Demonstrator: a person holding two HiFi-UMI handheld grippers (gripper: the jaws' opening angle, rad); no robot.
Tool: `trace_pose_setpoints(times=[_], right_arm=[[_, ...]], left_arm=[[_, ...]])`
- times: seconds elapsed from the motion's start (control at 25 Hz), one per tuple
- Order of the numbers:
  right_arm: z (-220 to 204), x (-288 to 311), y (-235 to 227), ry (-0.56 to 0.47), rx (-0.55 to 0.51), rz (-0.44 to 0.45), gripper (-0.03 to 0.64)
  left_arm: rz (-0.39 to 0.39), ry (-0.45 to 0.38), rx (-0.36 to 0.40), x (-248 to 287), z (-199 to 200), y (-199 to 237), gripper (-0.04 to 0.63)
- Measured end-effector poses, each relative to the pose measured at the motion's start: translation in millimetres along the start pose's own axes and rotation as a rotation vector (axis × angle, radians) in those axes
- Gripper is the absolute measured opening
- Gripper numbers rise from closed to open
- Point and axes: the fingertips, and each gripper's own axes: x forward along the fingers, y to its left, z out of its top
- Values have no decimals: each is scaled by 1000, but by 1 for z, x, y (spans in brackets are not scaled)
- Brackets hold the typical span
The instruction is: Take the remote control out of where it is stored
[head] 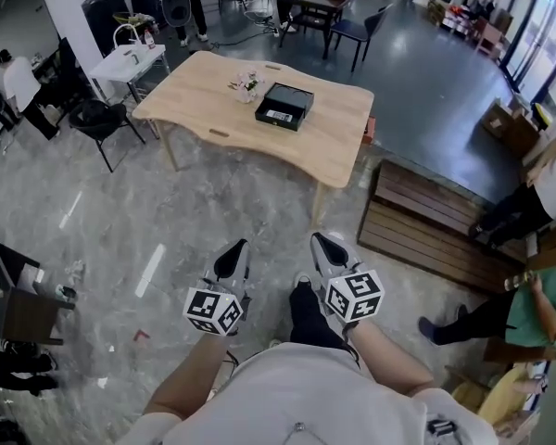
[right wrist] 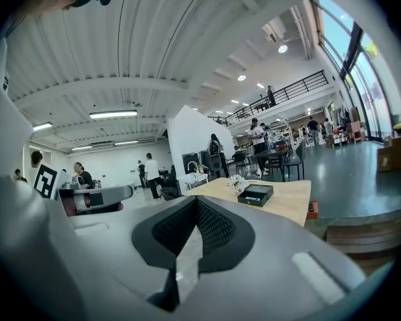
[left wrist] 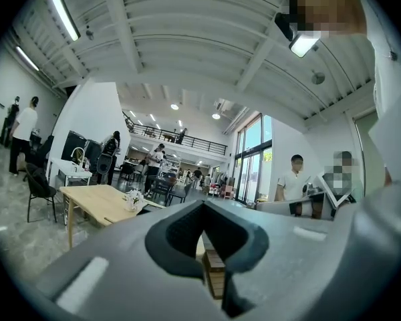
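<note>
Head view: my left gripper (head: 233,256) and right gripper (head: 326,248) both closed, empty, well short of the table (head: 204,95). Remote likely inside the black box (head: 284,106) there, can't see it. Risk: reaching in closed shoves the box.

Glossy grey marble floor (head: 120,211), pale wooden table (head: 195,95), slatted bench (head: 417,221), tall windows (left wrist: 252,156)

Left gripper (left wrist: 204,211) fingers together, empty; wooden table (left wrist: 93,198) beyond — at left.
</note>
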Motion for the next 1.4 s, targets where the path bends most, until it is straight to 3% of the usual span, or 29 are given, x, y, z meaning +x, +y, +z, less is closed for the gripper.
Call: trace_pose_setpoints(times=[0.96, 1.2, 1.4], right_arm=[[111, 294, -180, 38, -9, 182, 28], [117, 360, -202, 50, 6, 185, 28], [122, 427, -217, 51, 11, 147, 28]], left_arm=[[144, -25, 42, 297, 65, 154, 0], [152, -19, 46, 342, 69, 202, 0], [115, -3, 30, 389, 68, 264, 0]])
